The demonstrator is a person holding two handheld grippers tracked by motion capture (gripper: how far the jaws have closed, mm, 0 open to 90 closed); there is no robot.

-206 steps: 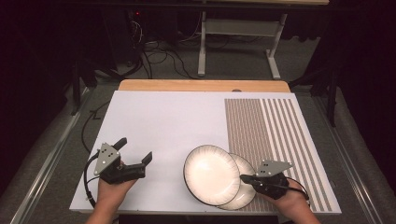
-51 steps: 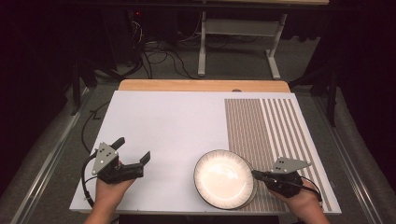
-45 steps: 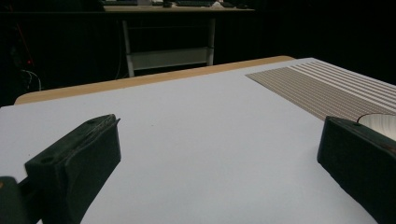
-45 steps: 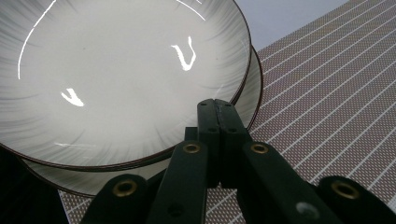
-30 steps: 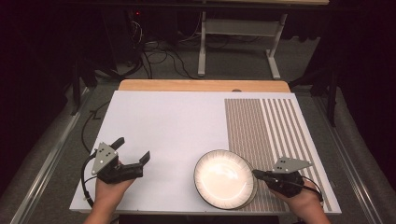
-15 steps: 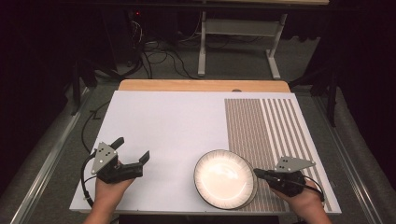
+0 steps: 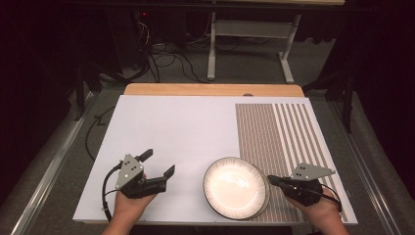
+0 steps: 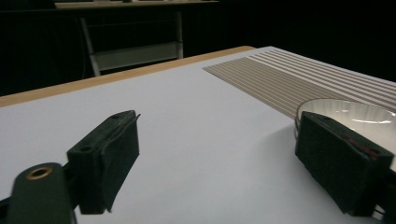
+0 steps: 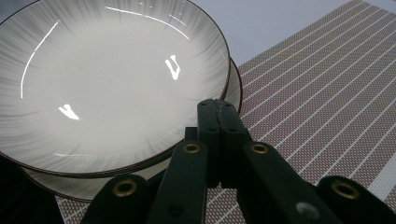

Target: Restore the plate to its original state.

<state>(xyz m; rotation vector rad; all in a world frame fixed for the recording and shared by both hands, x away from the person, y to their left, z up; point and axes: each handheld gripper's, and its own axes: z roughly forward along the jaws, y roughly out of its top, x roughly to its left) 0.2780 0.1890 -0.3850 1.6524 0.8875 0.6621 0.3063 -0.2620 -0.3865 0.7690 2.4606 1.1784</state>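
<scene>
Two white plates with dark streaked rims lie stacked near the table's front edge, the upper plate (image 7: 235, 186) (image 9: 107, 79) sitting on the lower plate (image 9: 236, 88). My right gripper (image 7: 270, 179) (image 9: 218, 105) is shut with nothing in it, its tips at the right rim of the stack. Left of the stack, my left gripper (image 7: 159, 162) (image 8: 215, 154) is open and points toward the plates. Its jaws have just been closing a little, with only bare table between them. In the left gripper view, the upper plate (image 8: 355, 112) shows behind the right jaw.
The plates rest partly on a brown striped placemat (image 7: 284, 132) (image 9: 327, 93) covering the right part of the white table top (image 7: 171, 127). A wooden strip (image 7: 210, 89) runs along the far edge. A metal frame (image 7: 244, 39) and cables lie on the floor beyond.
My left gripper has slid right toward the plates. The upper plate, earlier offset to the left of the lower one, now sits squarely on it. The right gripper has stayed put.
</scene>
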